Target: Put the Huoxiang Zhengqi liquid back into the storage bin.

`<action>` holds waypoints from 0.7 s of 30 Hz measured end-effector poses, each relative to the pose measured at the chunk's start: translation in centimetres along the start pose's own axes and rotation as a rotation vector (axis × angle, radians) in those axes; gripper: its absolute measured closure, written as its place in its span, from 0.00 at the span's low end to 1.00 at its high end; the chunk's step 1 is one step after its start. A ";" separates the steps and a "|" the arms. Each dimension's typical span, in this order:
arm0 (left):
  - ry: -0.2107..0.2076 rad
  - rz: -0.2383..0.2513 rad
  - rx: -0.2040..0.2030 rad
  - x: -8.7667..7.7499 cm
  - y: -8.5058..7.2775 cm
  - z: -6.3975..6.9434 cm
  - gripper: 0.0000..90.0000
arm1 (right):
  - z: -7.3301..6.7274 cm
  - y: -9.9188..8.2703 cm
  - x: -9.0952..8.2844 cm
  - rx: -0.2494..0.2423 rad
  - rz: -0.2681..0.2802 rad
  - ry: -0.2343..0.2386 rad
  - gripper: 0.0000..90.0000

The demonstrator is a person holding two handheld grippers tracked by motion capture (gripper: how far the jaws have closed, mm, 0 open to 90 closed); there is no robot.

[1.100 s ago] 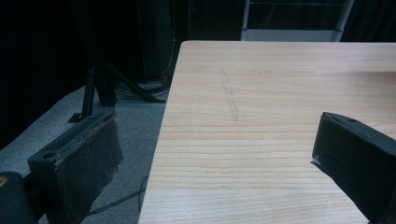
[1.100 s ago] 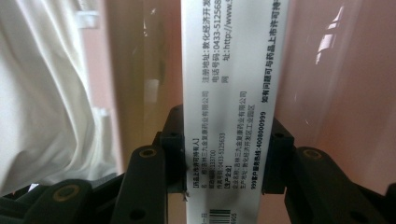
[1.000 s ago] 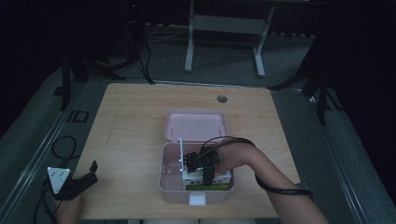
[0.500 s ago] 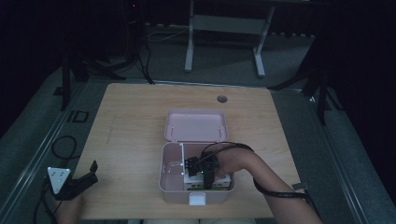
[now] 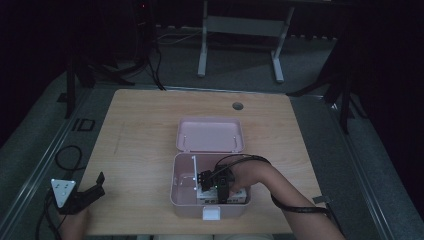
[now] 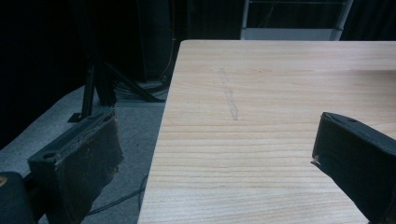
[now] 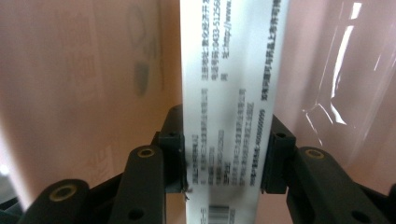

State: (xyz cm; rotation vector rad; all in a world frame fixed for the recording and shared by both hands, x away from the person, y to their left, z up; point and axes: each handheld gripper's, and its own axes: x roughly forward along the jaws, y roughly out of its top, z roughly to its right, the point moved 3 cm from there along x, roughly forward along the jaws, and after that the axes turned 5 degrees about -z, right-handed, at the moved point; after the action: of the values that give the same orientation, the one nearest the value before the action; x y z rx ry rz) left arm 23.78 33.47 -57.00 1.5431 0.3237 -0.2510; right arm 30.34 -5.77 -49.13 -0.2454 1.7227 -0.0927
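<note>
The left gripper [image 5: 82, 197] rests at the near left corner of the wooden table [image 5: 145, 130], its jaws spread wide with nothing but bare tabletop between them — the left gripper view shows the two black jaws [image 6: 219, 154] standing far apart over the wood grain.

To its right, near the table's front edge, sits an open pink box [image 5: 180, 197]. The right gripper [image 5: 212, 182] reaches down into it from the right, the person's forearm [image 5: 280, 187] coming in over the box's right side with a black cable looped above it. In the right gripper view its jaws are clamped on the narrow sides of a white carton [image 7: 229, 140] printed with small black text and a barcode; the pads press against both sides — the pink walls of the box show blurred behind it. From above, the white carton [image 5: 235, 192] lies low in the right half of the box, beside a thin white divider [image 5: 194, 172] that runs near to far.

Just beyond the box, its pink lid [image 5: 210, 135] lies open and flat on the table, touching the box's far edge. Farther off, near the far edge, there is a small round grey cable hole [image 5: 237, 106].
</note>
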 end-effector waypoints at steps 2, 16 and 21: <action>0.000 0.001 -0.001 0.0 0.0 0.0 0.02 | 0.0 -0.1 -0.3 0.005 0.002 0.002 0.63; 0.001 -0.003 -0.001 0.0 0.0 0.0 0.02 | -0.3 -1.6 -3.1 0.030 0.027 0.006 0.51; 0.001 -0.005 0.000 0.1 0.0 0.0 0.02 | -0.3 -2.3 -4.4 0.031 0.063 -0.022 0.46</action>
State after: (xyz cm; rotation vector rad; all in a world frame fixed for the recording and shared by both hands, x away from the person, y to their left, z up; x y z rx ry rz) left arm 23.83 33.46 -57.01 1.5429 0.3282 -0.2538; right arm 30.92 -7.06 -44.42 -0.1681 1.7044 -0.0704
